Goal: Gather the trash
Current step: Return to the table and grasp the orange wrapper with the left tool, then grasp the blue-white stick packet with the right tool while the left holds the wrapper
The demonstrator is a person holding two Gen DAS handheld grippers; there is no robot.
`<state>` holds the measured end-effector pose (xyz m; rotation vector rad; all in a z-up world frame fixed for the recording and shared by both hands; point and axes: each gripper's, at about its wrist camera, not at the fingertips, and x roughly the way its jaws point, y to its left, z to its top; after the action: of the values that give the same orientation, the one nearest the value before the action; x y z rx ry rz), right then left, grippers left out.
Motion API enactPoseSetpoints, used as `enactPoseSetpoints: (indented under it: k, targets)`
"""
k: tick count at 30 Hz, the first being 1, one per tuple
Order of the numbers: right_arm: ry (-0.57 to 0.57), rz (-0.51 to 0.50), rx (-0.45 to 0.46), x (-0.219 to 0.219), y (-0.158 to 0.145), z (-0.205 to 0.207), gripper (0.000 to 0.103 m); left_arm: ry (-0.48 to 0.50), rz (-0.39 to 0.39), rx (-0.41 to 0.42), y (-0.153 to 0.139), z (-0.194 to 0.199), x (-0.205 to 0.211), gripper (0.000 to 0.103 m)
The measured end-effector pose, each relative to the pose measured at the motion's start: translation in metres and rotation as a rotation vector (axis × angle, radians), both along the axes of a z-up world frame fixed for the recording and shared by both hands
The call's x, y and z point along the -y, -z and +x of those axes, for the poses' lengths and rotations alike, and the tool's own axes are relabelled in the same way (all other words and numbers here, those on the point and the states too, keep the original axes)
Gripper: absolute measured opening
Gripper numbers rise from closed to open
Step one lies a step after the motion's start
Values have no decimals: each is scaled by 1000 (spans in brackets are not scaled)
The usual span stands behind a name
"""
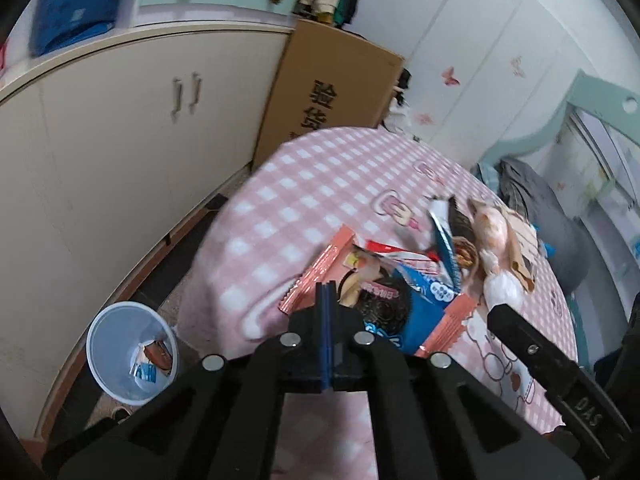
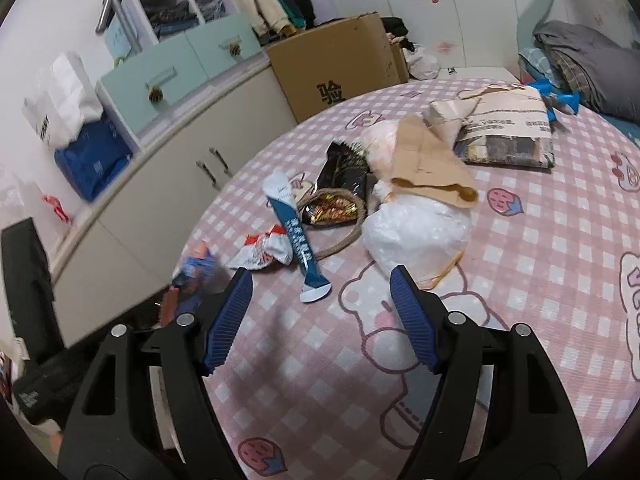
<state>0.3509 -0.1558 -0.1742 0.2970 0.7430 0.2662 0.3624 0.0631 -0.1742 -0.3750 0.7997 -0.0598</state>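
Trash lies scattered on the bed, whose pink checked cover carries wrappers, paper and bags: a long blue sachet, a red-and-white wrapper, a dark snack packet, a torn brown paper piece, a crumpled white plastic bag and a folded newspaper. In the left wrist view a blue biscuit wrapper and a pink wrapper lie just beyond the left hand-held gripper, whose blue pads are pressed together; whether an edge of wrapper is caught between them cannot be told, since the pads hide it. The right hand-held gripper hovers with jaws wide apart and nothing between them. On the floor stands a pale bin with a few wrappers inside; its far side is blurred
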Motion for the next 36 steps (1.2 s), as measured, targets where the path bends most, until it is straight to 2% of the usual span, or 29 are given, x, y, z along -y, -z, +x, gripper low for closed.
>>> enactPoseSetpoints:
  k: [5,7,9,12,13,14,17,24,30,33,36]
  targets:
    - [-54,-97,14,-24,-3,4,70,-32,-36,5,0,-11,-17,0]
    - [-63,-127,-15,-31,1,11,70,-42,-47,13,-2,-16,-23,0]
    - [-62,-147,-32,-33,4,18,66,-43,-50,14,-3,-18,-25,0]
    - [-72,-191,-89,-37,12,33,45,-43,-57,17,-4,-21,-28,0]
    - [-71,-202,-89,-37,12,33,33,-42,-59,18,-4,-21,-28,0]
    - [-76,-213,-87,-37,12,33,14,-40,-63,18,-5,-21,-28,0]
    - [-75,-196,-92,-32,14,29,13,-39,-67,26,-8,-25,-29,0]
    - [-43,-161,-4,-22,-4,-8,10,-37,-80,49,-16,-39,-31,0]
    - [-94,-148,48,-40,-21,-33,10,-46,-96,68,-22,-57,-41,0]
    - [-117,-112,45,-47,-26,-40,10,-61,-98,78,-25,-67,-51,0]
    - [-165,-111,62,-69,-32,-50,10,-93,-110,80,-25,-78,-67,0]
